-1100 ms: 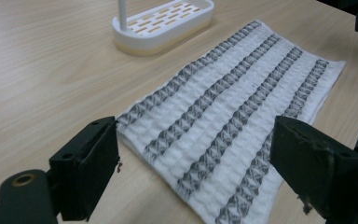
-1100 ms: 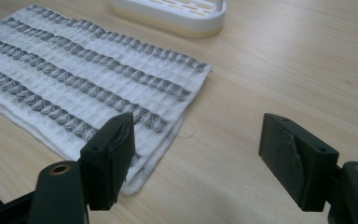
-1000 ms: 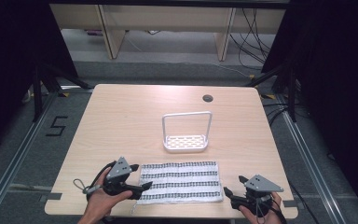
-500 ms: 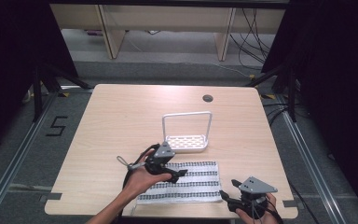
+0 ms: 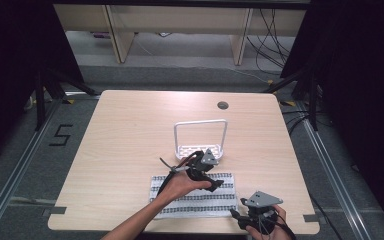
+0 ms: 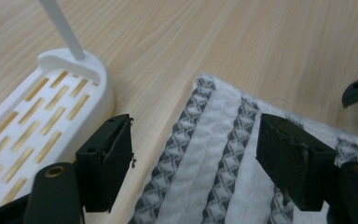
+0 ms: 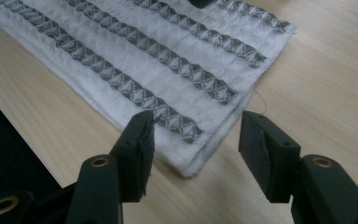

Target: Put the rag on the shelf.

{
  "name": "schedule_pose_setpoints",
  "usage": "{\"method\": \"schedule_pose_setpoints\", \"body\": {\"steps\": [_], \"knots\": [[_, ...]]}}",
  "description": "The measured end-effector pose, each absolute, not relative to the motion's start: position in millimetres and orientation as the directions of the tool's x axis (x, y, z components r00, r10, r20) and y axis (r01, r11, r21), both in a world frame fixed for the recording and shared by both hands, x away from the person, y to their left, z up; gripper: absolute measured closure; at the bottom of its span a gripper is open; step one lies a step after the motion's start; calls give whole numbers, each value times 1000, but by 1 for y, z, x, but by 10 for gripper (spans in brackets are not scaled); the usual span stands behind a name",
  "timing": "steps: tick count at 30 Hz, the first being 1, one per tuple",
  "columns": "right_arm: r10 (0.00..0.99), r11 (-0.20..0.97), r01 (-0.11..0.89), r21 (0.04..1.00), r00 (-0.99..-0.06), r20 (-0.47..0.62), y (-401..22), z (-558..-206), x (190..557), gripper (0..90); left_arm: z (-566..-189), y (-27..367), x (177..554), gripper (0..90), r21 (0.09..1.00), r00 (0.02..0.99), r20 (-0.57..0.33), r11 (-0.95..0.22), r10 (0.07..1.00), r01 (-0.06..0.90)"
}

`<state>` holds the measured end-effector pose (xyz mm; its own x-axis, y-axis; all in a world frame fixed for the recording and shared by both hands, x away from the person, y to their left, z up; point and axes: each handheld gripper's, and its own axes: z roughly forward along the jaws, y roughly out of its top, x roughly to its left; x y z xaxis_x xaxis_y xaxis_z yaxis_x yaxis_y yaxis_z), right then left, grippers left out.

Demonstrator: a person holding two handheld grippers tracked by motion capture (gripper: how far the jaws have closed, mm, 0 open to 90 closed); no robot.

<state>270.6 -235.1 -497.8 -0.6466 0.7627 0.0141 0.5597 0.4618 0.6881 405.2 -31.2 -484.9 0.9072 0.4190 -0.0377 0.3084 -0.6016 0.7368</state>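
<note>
table (image 5: pixel 130 130): we saw a light wood top filling the middle of the high view, with a small dark round hole (image 5: pixel 223 105) in its upper right part.
towel (image 5: pixel 195 195): we found the white cloth with grey patterned stripes lying flat in the lower centre of the high view, close to the table's near edge; in the left gripper view its far corner (image 6: pixel 223 140) sat centre right, and in the right gripper view its near corner (image 7: pixel 168 88) ran from upper left down to lower centre.
rack (image 5: pixel 200 142): we noted a white slotted tray with a tall wire handle, just above the towel in the centre of the high view; at the left edge of the left gripper view (image 6: pixel 37 112), apart from the towel by a strip of bare wood.
left gripper (image 5: pixel 207 172): we saw it in the hand at centre of the high view, over the towel's upper edge, just below the rack. In its own view (image 6: pixel 193 156) the jaws stood wide apart and had just been closing a little; the towel corner lay between them, pads not pressing on it.
right gripper (image 5: pixel 240 217): we saw it at lower right of the high view, by the towel's lower right corner. In its own view (image 7: pixel 196 149) the jaws were parted and had just been closing, straddling the towel's corner, no pad pressing on the cloth that we could see.
</note>
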Motion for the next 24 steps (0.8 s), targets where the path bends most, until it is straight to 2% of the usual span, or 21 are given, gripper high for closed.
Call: {"method": "schedule_pose_setpoints", "body": {"steps": [3,4,8,14,22,24], "knots": [[768,467,560,684,-640,0,-235,-499,273,470,-485,-39,409,283,729,911,-45,-610,410,310],[772,462,567,682,-635,4,-235,-499,273,470,-486,-46,414,285,703,924,-27,-650,382,289],[775,456,568,685,-631,8,-236,-500,272,473,-491,-57,418,305,705,920,-64,-635,386,316],[773,447,584,678,-633,35,-233,-500,271,473,-497,-69,422,348,683,937,-40,-676,346,279],[767,469,576,670,-641,13,-233,-503,274,473,-502,-74,426,442,672,943,-47,-689,328,273],[779,458,603,653,-627,32,-232,-503,273,473,-502,-75,425,477,675,947,-35,-691,318,257]]}}
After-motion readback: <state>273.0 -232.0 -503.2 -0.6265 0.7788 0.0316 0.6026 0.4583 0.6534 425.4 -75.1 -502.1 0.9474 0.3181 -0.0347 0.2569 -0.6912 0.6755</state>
